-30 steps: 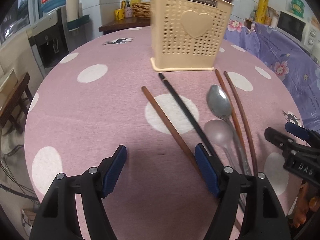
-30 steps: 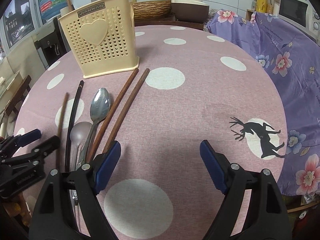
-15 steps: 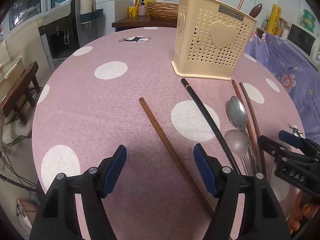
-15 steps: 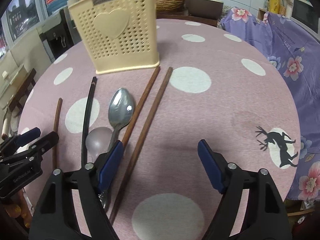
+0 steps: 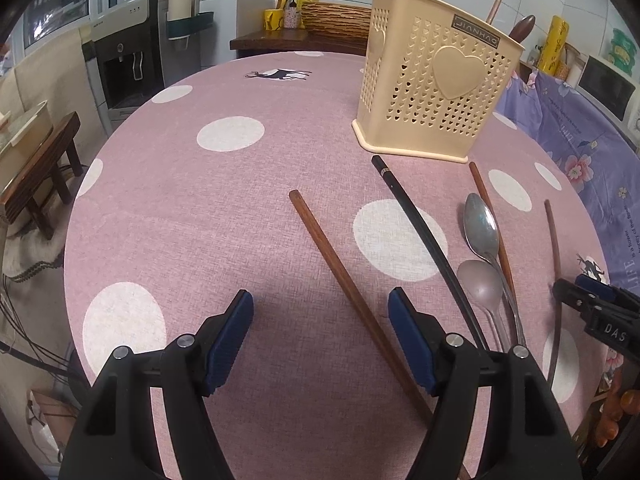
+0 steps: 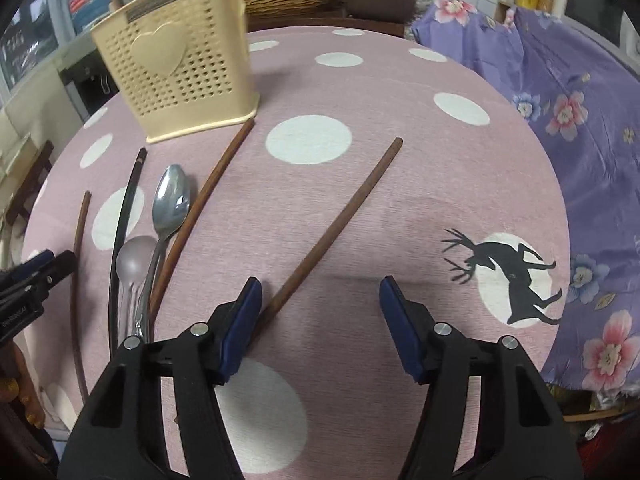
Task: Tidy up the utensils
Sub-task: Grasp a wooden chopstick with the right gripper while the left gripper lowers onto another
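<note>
Utensil holder (image 5: 434, 84) upright, brown chopsticks (image 5: 496, 2) standing inside

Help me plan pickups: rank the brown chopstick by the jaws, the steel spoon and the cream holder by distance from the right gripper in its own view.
1. Brown chopstick, against the right gripper's left pad.
2. Steel spoon, farther left.
3. Cream holder, far back left.

The lower ends of the brown chopstick (image 5: 352, 296), black chopstick (image 5: 424, 232) and two spoons (image 5: 486, 256) are hidden behind the left gripper's (image 5: 320, 338) right finger (image 5: 412, 344). The utensil holder's (image 6: 180, 68) contents blur in the right wrist view.
</note>
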{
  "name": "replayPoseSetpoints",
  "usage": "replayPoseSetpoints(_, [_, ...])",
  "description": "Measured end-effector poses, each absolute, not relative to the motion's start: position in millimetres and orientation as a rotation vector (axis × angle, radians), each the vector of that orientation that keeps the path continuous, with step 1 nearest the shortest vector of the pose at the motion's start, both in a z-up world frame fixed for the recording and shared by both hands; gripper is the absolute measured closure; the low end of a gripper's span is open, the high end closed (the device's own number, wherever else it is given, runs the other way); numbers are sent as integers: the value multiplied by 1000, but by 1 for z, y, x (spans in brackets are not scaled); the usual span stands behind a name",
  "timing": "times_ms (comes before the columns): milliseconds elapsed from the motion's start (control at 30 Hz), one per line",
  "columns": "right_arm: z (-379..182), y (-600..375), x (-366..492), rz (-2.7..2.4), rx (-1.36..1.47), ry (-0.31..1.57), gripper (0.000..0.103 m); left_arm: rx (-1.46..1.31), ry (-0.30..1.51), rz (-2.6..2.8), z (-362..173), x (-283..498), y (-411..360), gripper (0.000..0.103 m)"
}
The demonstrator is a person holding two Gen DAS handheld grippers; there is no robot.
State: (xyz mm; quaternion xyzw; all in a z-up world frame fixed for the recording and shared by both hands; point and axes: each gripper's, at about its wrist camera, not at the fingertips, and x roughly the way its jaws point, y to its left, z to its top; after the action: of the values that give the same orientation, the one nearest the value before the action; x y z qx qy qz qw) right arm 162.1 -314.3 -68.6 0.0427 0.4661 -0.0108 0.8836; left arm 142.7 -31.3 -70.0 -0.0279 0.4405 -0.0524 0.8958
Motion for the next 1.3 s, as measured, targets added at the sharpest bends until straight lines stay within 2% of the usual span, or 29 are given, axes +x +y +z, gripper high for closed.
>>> replayPoseSetpoints(167, [-67, -324, 175, -23, 150, 963, 41, -45, 910, -111, -70, 148, -34, 36])
replayPoseSetpoints(300, [-67, -323, 200, -44, 108, 963, 43, -3, 907, -106, -70, 160, -37, 51])
replayPoseSetpoints(367, [-67, -324, 216, -57, 79, 960, 51, -1, 909, -112, -70, 168, -36, 55])
replayPoseSetpoints(433, [-67, -326, 230, -74, 61, 958, 63, -2, 916, -124, -69, 174, -36, 62])
replayPoseSetpoints(467, [-66, -326, 236, -60, 65, 958, 68, -11, 920, -136, -68, 177, -35, 67])
replayPoseSetpoints(533, [-65, -321, 246, -22, 55, 960, 85, -23, 927, -153, -68, 183, -33, 82])
replayPoseSetpoints(600, [-65, -315, 253, 36, 63, 965, 88, -36, 939, -163, -68, 190, -31, 89])
replayPoseSetpoints(800, [-64, -303, 255, 79, 95, 980, 88, -72, 962, -192, -67, 200, -32, 90])
replayPoseSetpoints(867, [-64, -303, 256, 86, 107, 983, 83, -70, 965, -186, -67, 202, -34, 90])
replayPoseSetpoints(967, [-64, -298, 258, 76, 82, 982, 83, -99, 965, -168, -66, 200, -33, 87])
replayPoseSetpoints(1000, [-64, -297, 258, 73, 76, 979, 82, -107, 963, -167, -66, 199, -34, 81])
replayPoseSetpoints(1033, [-64, -297, 257, 72, 75, 976, 81, -110, 958, -163, -66, 197, -35, 70])
replayPoseSetpoints(1100, [-64, -294, 258, 73, 68, 971, 77, -106, 947, -141, -66, 194, -38, 59])
replayPoseSetpoints(1200, [-65, -288, 258, 55, 25, 966, 74, -73, 929, -108, -67, 192, -45, 58])
replayPoseSetpoints(1300, [-65, -285, 258, 47, -3, 960, 74, -39, 909, -65, -68, 192, -50, 64])
